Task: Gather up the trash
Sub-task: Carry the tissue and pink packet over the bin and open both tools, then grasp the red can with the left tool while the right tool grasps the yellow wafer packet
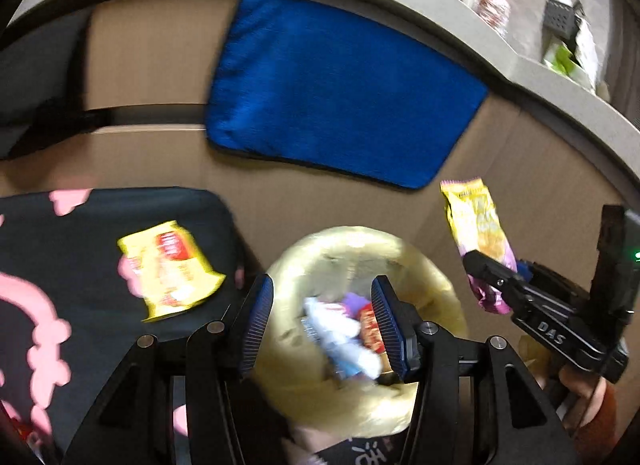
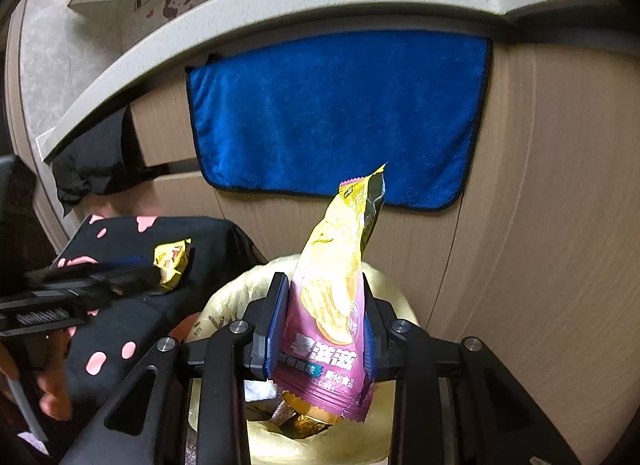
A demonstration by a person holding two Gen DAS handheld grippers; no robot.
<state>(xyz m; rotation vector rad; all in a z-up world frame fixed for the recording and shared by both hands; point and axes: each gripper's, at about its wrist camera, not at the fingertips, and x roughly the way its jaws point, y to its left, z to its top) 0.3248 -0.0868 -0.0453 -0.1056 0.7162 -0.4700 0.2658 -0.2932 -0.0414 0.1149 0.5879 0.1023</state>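
Note:
My left gripper stands open over the bin, which is lined with a pale yellow bag. A blurred white and blue wrapper lies loose between and below its fingers, among other wrappers in the bin. My right gripper is shut on a purple and yellow chips bag, held upright above the bin. From the left wrist view that bag and the right gripper hang at the bin's right. A yellow snack packet lies on a black cloth with pink blotches.
A blue towel hangs on the wooden cabinet front behind the bin. The grey countertop above carries bottles and boxes. A dark cloth hangs at the left. The left gripper and a hand show at the left edge.

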